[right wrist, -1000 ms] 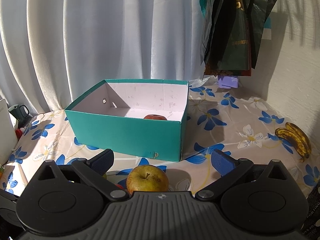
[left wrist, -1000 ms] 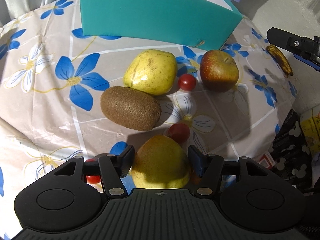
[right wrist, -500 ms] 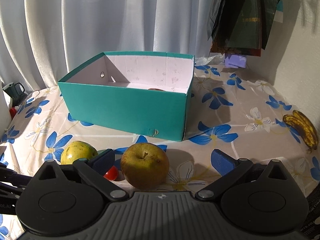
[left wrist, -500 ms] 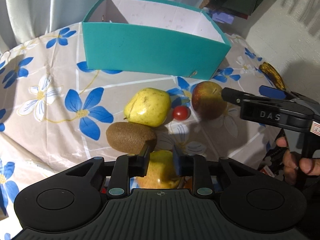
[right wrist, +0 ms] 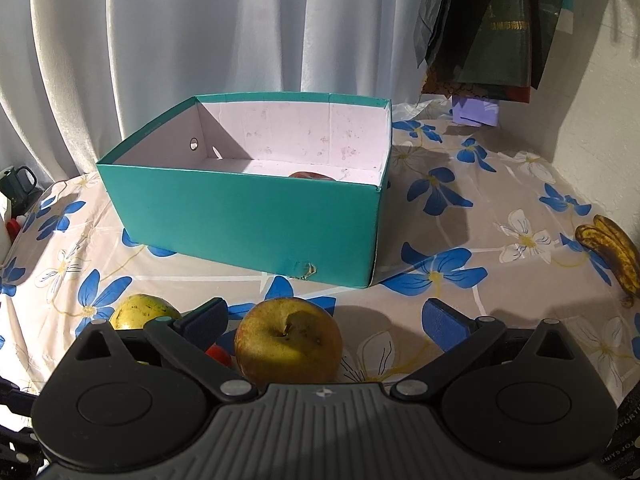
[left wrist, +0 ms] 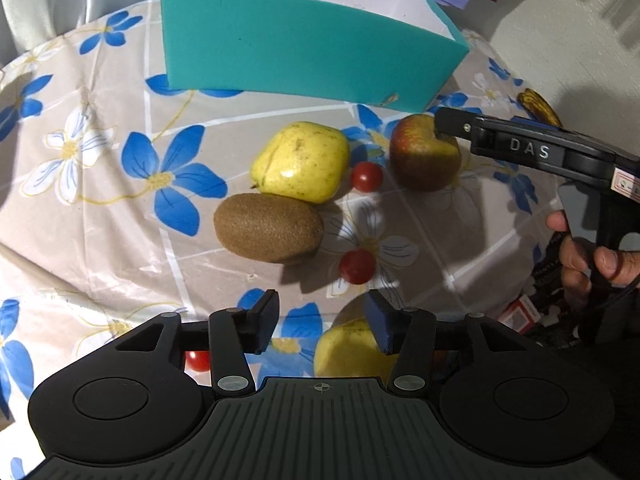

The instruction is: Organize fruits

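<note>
Here we hold the left gripper [left wrist: 320, 320] low over the flowered tablecloth [left wrist: 100, 208], its jaws parted with nothing between them; a yellow pear [left wrist: 352, 352] lies just under and behind the right finger, partly hidden. Our right gripper [right wrist: 326, 316] points toward the teal box [right wrist: 248, 216], jaws spread wide, with the apple [right wrist: 288, 344] sitting on the cloth between them, nearer the left finger and not pinched.

The left wrist view shows the rest of the fruit: a kiwi [left wrist: 268, 228], a yellow quince-like fruit [left wrist: 302, 162] beside it, and two cherry tomatoes [left wrist: 366, 177] near them, plus a third tomato [left wrist: 198, 360] under the gripper body. It also shows our right hand [left wrist: 580, 256] wrapped around the handle, and the right gripper's finger touching the apple's top.

The right wrist view alone looks into the box, where one reddish fruit [right wrist: 312, 175] peeks above the front wall. It also shows the spotted bananas [right wrist: 612, 252] at the table's right edge and the white curtain [right wrist: 200, 40] behind.
</note>
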Available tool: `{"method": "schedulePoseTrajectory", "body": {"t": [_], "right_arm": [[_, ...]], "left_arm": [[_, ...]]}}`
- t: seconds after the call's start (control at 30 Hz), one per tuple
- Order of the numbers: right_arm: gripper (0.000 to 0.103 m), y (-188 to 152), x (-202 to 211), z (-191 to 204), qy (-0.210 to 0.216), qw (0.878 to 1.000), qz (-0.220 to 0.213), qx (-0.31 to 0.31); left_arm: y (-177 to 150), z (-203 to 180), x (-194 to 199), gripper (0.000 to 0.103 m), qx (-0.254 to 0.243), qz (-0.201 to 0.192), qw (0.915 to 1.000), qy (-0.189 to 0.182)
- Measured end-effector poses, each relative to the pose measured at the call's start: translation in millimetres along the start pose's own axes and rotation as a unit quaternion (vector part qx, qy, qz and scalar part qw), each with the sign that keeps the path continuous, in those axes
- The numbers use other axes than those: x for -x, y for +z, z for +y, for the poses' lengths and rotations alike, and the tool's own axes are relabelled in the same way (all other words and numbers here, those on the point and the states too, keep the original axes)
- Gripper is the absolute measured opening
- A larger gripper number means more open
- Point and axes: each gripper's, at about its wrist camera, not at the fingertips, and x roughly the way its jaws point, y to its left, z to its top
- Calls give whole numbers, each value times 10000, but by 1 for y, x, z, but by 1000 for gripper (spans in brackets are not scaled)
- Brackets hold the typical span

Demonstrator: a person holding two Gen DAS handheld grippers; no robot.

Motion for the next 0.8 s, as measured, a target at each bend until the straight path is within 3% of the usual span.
{"method": "schedulePoseTrajectory", "body": {"t": [0.2, 0.33, 0.43, 0.8], "right_arm": [[103, 1, 2, 0, -27, 10000, -52, 19], [103, 0, 3, 0, -32, 10000, -71, 25], [103, 0, 4, -1, -23, 10000, -89, 17], [103, -1, 12, -1, -23, 9998, -213, 42]], "left_arm": [[-4, -1, 6, 56, -25, 24, 9996, -267], [-7, -9, 12, 61, -337, -14, 9990, -290], [-10, -14, 10, 61, -530, 58, 9979, -361], [-12, -19, -9, 64, -524, 476, 9955, -635]]}}
